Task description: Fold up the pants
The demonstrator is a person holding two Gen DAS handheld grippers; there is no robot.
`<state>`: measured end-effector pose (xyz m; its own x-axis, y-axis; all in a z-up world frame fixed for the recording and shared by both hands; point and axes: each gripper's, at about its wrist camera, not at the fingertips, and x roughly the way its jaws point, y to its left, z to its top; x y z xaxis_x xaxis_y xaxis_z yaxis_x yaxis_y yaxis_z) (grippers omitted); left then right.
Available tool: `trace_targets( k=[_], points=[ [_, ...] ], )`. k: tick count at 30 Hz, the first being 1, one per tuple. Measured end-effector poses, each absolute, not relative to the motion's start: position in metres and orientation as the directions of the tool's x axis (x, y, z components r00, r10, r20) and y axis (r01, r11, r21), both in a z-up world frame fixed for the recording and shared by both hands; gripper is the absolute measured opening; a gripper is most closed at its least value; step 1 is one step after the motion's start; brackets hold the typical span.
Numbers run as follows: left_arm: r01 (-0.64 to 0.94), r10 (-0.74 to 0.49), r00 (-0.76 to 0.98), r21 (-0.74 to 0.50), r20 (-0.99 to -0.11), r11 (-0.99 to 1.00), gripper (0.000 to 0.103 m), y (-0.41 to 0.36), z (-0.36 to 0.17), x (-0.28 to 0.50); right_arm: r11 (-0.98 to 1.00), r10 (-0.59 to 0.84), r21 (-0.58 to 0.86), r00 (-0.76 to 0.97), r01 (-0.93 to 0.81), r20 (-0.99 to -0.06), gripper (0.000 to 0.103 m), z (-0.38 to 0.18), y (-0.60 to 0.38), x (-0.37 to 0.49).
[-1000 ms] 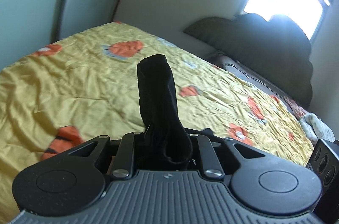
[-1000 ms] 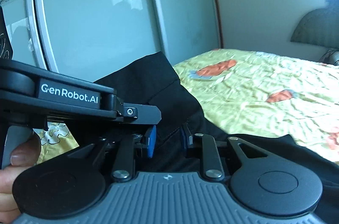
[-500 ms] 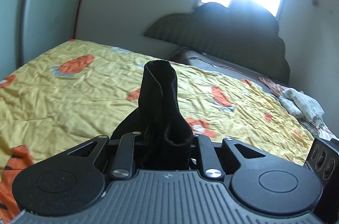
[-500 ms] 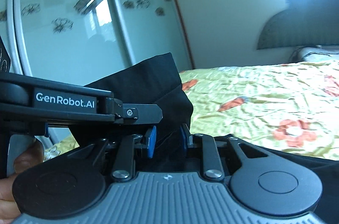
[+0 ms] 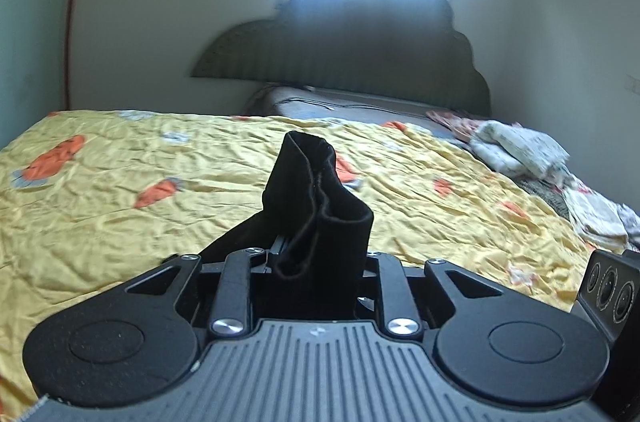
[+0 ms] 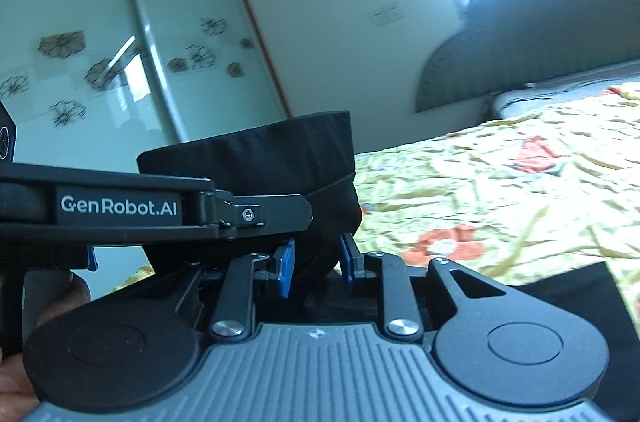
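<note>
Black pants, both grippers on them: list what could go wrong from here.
1. The left gripper is opening with a thick bunch of the black pants between its fingers; the cloth could drop early.
2. The right gripper pinches only an edge of the fabric, which may slip out.
3. The pile of clothes on the yellow bedspread leaves less room to lay the pants flat.

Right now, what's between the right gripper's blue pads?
A bunched fold of the black pants fills the gap between the right gripper jaws, pads pressing on it. Shows in the right wrist view; the left gripper sits close alongside.
</note>
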<state>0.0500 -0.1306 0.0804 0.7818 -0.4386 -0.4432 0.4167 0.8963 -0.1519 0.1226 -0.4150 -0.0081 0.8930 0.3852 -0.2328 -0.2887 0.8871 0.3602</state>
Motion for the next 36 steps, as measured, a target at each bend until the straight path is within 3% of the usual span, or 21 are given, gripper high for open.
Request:
trace_targets(
  k=[12,36],
  points=[
    [0.522,-0.516,0.719,-0.127,-0.466,0.843,0.022,-0.191,0.066,0.049,0.900,0.274,0.406,0.931,-0.160,-0.241,0.024,-0.025,-0.471,0.102],
    [0.581,-0.546,0.634,-0.128,-0.547,0.804,0.024,-0.259,0.015,0.059,0.909,0.129,0.413,0.914,0.046,-0.385,0.024,-0.061,-0.518,0.092]
  ],
)
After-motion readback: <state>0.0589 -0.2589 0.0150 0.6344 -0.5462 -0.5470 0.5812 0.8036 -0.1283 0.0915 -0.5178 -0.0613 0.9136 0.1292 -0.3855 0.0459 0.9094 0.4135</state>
